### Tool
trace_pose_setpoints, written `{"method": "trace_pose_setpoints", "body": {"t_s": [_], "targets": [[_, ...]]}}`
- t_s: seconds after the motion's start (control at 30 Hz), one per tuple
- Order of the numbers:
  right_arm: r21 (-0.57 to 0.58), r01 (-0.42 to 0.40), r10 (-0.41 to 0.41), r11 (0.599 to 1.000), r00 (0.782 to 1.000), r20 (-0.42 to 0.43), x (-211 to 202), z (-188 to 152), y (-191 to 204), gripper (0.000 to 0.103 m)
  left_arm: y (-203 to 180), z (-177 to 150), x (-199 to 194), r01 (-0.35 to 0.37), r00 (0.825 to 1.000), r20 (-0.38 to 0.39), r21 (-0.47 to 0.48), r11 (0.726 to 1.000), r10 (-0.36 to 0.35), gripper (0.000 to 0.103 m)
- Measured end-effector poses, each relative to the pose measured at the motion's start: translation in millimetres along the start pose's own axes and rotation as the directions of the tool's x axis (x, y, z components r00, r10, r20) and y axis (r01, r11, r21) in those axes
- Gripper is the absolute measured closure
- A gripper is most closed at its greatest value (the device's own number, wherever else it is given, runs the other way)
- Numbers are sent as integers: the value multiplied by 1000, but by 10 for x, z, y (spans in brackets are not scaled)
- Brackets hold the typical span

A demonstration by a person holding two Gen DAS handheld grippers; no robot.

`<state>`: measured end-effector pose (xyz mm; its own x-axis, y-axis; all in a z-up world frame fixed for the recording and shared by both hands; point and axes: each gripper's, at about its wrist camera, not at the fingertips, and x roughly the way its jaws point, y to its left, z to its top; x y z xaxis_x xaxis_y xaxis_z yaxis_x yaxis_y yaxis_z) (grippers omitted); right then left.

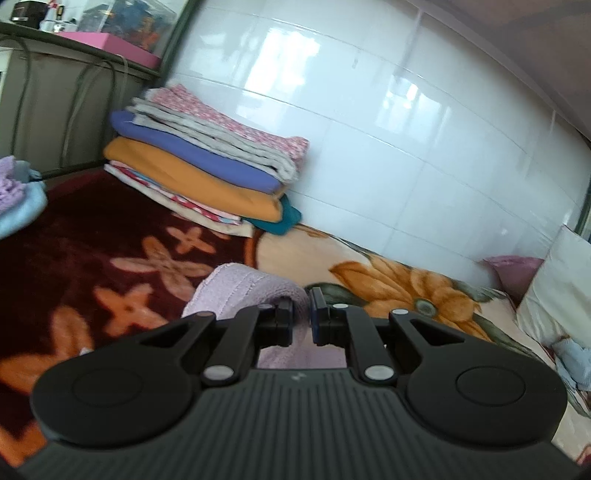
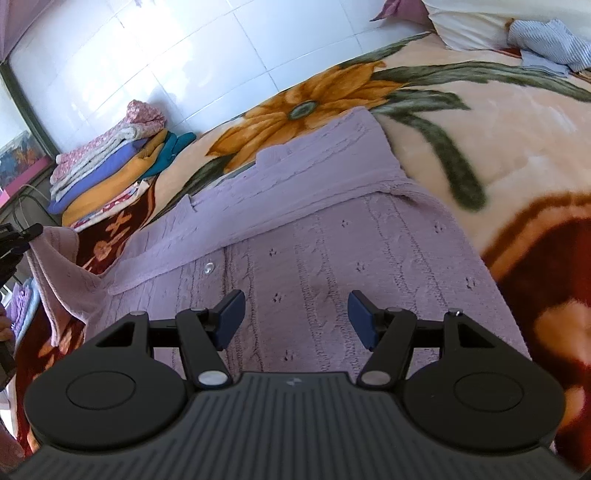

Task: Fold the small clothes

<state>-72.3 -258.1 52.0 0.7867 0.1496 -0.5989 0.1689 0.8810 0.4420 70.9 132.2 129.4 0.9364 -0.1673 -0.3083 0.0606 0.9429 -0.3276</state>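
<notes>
My left gripper (image 1: 302,314) is pinching a fold of the lilac cardigan (image 2: 332,236); the cloth bunches between the near-closed jaws and rises ahead of them as a raised flap. In the right wrist view that same flap (image 2: 55,273) is lifted at the garment's far left edge, with the left tool just visible beside it. My right gripper (image 2: 295,317) is spread wide, holding nothing, and hangs over the cardigan's body near one button (image 2: 209,268).

Position of the garment: it lies flat on the flowered blanket (image 2: 461,122), spread out ahead of and beneath the right gripper. Its long axis, as I judge it, runs from the near right corner away towards the upper middle of the right view, where the far hem meets the orange flower (image 2: 303,107). The raised flap lies to the left of the right gripper, so the left hand is plainly the nearer one to that edge. The coming fold, in my judgement, turns on carrying that flap rightwards across the body, the right gripper standing ready to press the cloth down.

Count: one cardigan in hand; one stack of folded clothes (image 1: 207,162) against the tiled wall (image 1: 406,129); one blue striped cloth (image 2: 546,40) beside one white pillow (image 2: 465,22); two grippers
</notes>
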Motion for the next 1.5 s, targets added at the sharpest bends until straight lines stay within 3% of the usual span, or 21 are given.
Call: {"method": "trace_pose_setpoints", "body": {"t_s": [0.3,0.6,0.93,1.2,1.5], "targets": [[37,-19,18,999,1000,13,-26,35,-169,34,-399,-183,190,56,997,-46,20,998,-55,91],[67,-24,24,997,1000,5,3,35,-331,34,-730,-592,483,85,985,-153,69,994,-74,91],[87,-21,23,996,1000,-13,82,33,-439,34,-758,-1059,844,79,927,-373,79,994,-44,89],[67,-29,30,997,999,-22,141,53,-382,34,-758,-1010,730,91,912,-407,70,993,-54,85],[-23,-72,71,997,997,-21,137,121,-109,34,-630,-914,388,38,895,-446,91,995,7,84]]}}
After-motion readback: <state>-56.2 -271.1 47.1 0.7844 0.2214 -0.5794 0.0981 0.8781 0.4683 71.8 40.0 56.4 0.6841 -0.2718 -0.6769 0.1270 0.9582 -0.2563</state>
